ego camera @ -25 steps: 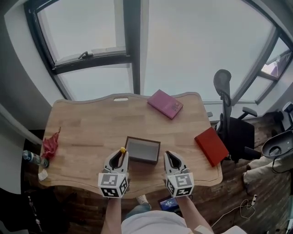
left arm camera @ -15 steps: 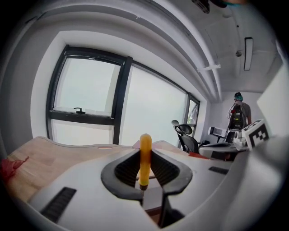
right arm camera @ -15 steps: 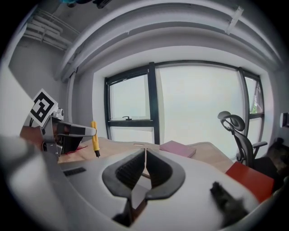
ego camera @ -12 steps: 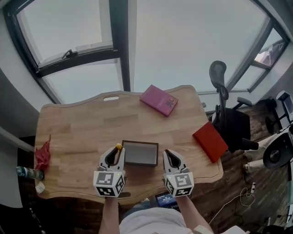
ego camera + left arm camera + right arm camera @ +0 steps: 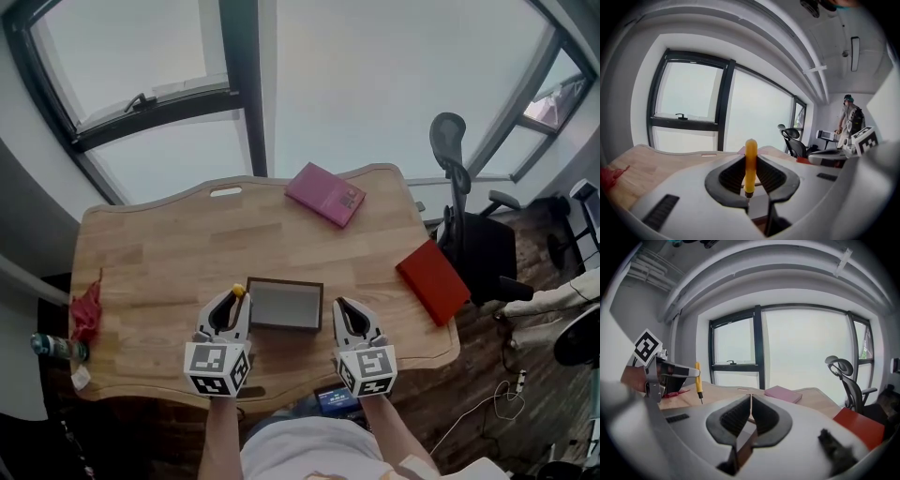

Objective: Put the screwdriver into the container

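A yellow-handled screwdriver stands upright, tip down, in my left gripper, whose pads are shut on its handle. It hangs just off the left end of the container, a dark shallow rectangular box with a grey inside, near the table's front edge. My right gripper hovers at the box's right end, its jaws shut with nothing between them. In the right gripper view the left gripper and the screwdriver show at the left.
A pink book lies at the table's far edge and a red book at its right edge. A red crumpled thing and a bottle sit at the left. An office chair stands right of the table. A person stands far off.
The head view has shifted a little. Both grippers stay at the ends of the box, with the screwdriver still in the left one.
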Demonstrator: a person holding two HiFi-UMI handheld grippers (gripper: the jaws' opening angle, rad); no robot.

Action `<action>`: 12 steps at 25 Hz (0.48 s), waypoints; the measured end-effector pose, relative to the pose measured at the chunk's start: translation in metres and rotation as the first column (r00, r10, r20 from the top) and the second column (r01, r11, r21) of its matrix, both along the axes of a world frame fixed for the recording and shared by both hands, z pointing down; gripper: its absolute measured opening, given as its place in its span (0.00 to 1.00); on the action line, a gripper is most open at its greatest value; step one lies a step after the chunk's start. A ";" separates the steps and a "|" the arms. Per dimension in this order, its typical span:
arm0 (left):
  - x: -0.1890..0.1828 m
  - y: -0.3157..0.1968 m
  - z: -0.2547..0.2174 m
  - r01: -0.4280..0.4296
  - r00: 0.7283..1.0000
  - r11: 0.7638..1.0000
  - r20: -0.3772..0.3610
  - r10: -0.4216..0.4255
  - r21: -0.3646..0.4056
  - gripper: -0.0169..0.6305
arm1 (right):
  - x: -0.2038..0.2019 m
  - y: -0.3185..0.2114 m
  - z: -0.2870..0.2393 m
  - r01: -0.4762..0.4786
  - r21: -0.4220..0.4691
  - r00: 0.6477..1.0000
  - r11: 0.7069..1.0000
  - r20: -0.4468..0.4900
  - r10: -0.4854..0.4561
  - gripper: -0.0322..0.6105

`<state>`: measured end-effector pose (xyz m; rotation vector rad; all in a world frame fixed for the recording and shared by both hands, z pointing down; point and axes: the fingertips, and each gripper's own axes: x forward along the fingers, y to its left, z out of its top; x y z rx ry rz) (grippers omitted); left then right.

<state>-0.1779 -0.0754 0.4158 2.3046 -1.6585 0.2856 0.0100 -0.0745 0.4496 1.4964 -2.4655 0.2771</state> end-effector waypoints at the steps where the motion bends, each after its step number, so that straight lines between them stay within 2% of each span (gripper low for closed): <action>1: 0.001 0.002 0.001 -0.001 1.000 1.000 0.003 0.001 -0.005 0.14 | 0.000 0.001 0.000 0.002 -0.004 1.000 1.000 0.002 -0.002 0.10; 12: 0.008 -0.007 0.012 -0.017 0.999 0.999 0.040 0.019 -0.039 0.15 | -0.007 -0.006 0.013 0.036 -0.037 0.999 0.999 0.026 -0.035 0.10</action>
